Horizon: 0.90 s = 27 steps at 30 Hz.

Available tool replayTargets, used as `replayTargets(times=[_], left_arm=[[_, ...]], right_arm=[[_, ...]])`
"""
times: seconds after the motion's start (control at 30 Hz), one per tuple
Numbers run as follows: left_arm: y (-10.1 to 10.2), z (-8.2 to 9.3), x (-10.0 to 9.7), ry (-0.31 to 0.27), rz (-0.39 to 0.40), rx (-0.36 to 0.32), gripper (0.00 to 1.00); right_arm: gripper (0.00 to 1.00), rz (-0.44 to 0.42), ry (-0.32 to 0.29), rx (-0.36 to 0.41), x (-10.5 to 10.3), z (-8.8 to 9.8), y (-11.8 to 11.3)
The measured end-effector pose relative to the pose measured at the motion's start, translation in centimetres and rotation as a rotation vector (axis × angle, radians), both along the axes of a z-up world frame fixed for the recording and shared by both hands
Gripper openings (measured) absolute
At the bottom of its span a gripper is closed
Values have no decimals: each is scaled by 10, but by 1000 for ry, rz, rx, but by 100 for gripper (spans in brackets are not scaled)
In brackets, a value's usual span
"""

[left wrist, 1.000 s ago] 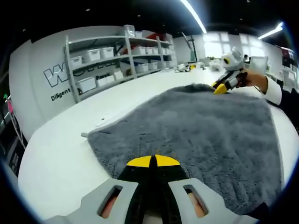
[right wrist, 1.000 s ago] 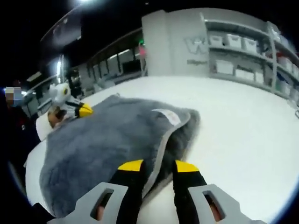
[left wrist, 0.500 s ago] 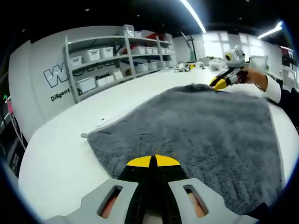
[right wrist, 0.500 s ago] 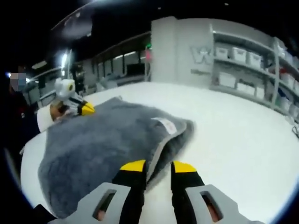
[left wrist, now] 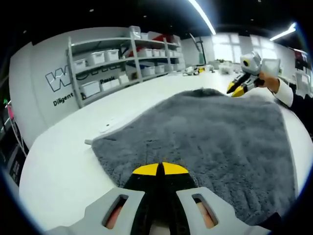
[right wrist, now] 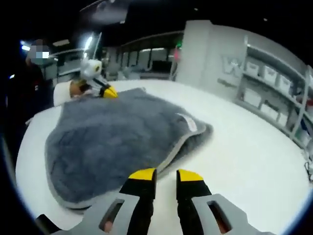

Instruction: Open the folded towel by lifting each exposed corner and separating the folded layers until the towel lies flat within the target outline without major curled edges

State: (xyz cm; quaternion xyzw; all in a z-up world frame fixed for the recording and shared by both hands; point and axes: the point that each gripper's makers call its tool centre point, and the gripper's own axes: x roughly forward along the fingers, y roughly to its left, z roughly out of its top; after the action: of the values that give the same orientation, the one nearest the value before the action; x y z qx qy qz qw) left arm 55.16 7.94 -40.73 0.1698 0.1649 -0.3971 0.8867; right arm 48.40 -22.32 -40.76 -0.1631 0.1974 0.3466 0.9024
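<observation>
The grey towel (left wrist: 210,137) lies spread on the white table (left wrist: 63,166). In the right gripper view the towel (right wrist: 112,132) has one corner folded over, with a white label (right wrist: 190,123) on the fold. My left gripper (left wrist: 160,169) is shut at the towel's near edge, the pile reaching up around its yellow tips. Seen from the right gripper view, the left gripper (right wrist: 107,91) sits at the towel's far corner, held by a hand. My right gripper (right wrist: 165,175) is open by a narrow gap over bare table, just off the towel's edge. From the left gripper view, the right gripper (left wrist: 238,88) hovers above the far corner.
Grey shelves with white bins (left wrist: 112,58) line the wall beyond the table, seen too as shelves (right wrist: 274,78) in the right gripper view. Small items (left wrist: 198,71) lie at the table's far end. A person's white sleeve (left wrist: 284,94) reaches in behind the right gripper.
My right gripper has drawn back and up from the folded corner it straddled, and its jaw gap has narrowed. The left gripper and the towel under it have not moved.
</observation>
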Motion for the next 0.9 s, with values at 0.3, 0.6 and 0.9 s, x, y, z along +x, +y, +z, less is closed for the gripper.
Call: replayTargets(times=[0.3, 0.6, 0.9], left_arm=[[0, 0, 0, 0, 2, 0, 1], [-1, -1, 1, -3, 2, 3, 1], [0, -1, 0, -5, 1, 6, 1]], right_arm=[[12, 14, 82, 82, -8, -4, 7], [9, -4, 138, 182, -7, -8, 11], [0, -17, 175, 176, -10, -4, 9]])
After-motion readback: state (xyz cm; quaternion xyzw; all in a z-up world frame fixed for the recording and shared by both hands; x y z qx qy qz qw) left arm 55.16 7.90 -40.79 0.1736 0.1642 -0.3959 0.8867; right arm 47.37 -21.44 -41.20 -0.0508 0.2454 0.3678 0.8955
